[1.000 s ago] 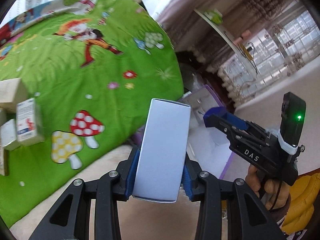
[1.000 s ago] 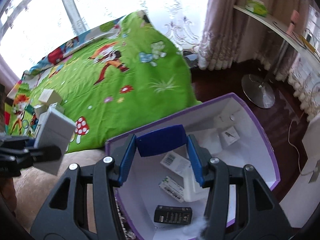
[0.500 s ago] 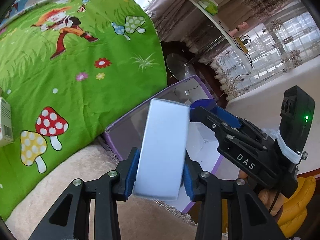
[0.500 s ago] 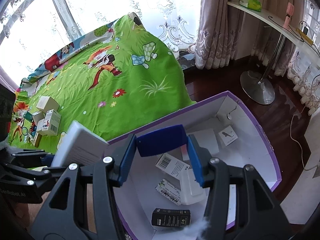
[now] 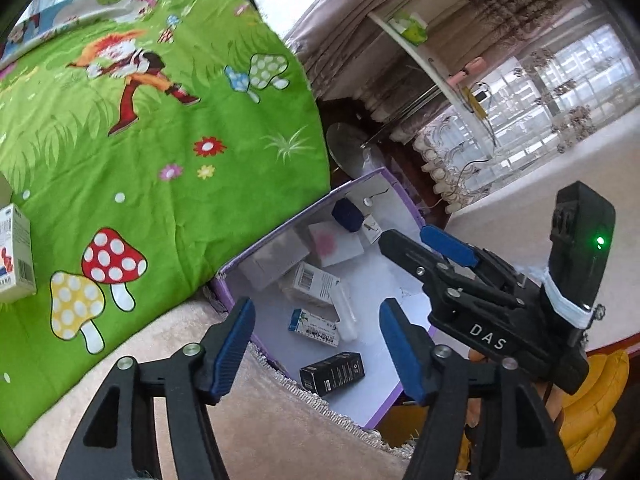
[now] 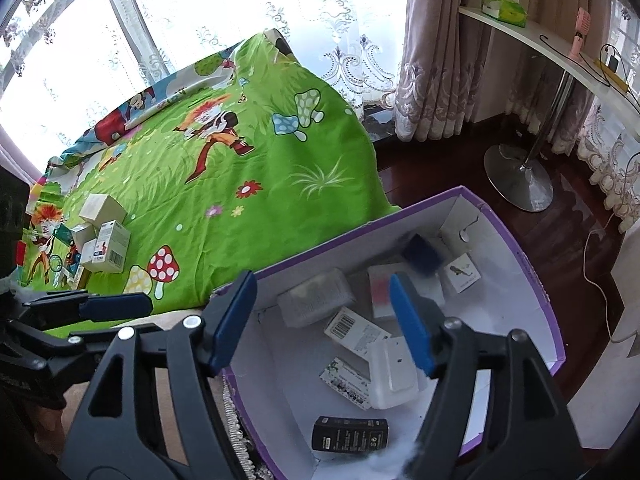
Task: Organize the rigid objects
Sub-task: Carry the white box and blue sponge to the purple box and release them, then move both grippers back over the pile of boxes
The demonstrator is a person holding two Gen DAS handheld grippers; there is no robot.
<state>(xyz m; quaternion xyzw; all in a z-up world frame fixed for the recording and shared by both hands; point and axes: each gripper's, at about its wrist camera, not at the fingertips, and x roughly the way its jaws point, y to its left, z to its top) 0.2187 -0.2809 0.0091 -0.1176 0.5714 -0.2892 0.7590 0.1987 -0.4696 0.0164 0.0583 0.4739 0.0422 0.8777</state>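
My left gripper (image 5: 316, 322) hangs over the near end of the purple-edged white box (image 5: 224, 276), its jaws opening with nothing between them. A blurred white box (image 5: 276, 264) lies just inside the box's left wall. My right gripper (image 6: 322, 308) is over the same purple-edged box (image 6: 520, 320), also opening and empty; it shows at the right of the left wrist view (image 5: 406, 236). A blurred dark blue box (image 6: 422, 256) is at the far end. On the floor of the purple-edged box lie a black box (image 6: 350, 434), a barcoded box (image 6: 354, 330) and a white case (image 6: 392, 376).
Several small cartons (image 6: 104, 240) stand on the green cartoon bedspread (image 6: 260, 168) at the left. A beige fringed blanket (image 5: 260, 420) lies under the grippers. Behind the box are dark wooden floor, a round metal stand base (image 6: 518, 182), a white desk (image 6: 540, 44) and curtains.
Both grippers opened. The white box left my left jaws and the blue box left my right jaws; both are now inside the purple-edged box.
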